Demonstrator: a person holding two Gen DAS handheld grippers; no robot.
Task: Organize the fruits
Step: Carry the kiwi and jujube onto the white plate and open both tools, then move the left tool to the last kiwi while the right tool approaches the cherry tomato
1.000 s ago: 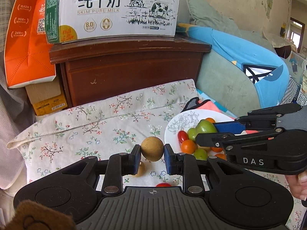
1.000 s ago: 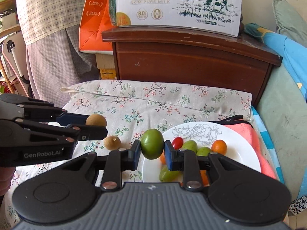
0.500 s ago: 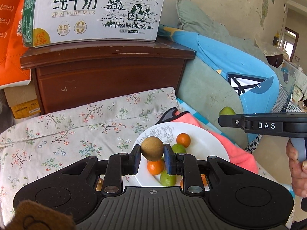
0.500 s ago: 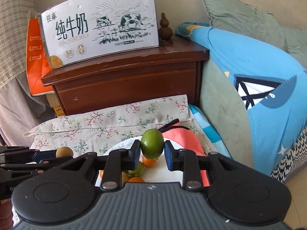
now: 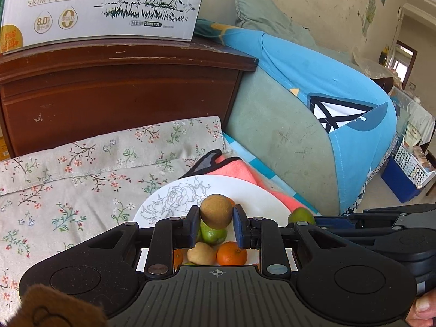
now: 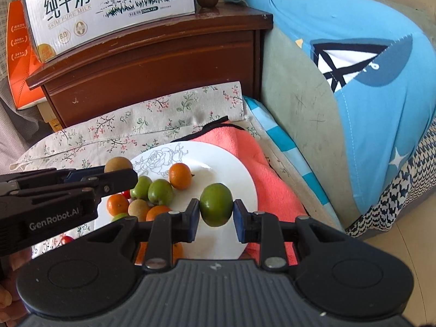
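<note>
Ahead of both tongs and to their right, the way was walled off by a blue-covered cushion (image 6: 354,87). Straight ahead, a dark wooden cabinet (image 6: 152,62) was seen, with a milk carton box (image 6: 109,2) stood on top of it. Open room was left only over the floral cloth (image 5: 81,174) spread before the cabinet, to the left of the tongs, and over the coral towel (image 6: 261,174) tucked under the far and right sides of the plate.

The white plate (image 6: 218,160) was found directly below both tongs, its rose-printed far rim bare, its near-left part crowded. Small oranges (image 6: 179,175), green fruits (image 6: 160,192) and a pale brown fruit (image 6: 139,208) were heaped there, touching one another; a red one (image 6: 66,239) was glimpsed off the plate on the cloth, under the left gripper.

The left gripper (image 5: 216,227) was clamped on a brown round fruit (image 5: 216,211), held over the heap. The right gripper (image 6: 216,215) was closed tight on a green round fruit (image 6: 216,204), hung above the plate's bare right part near its rim. The two tongs were kept side by side, close but apart, each crossing the other's view.
</note>
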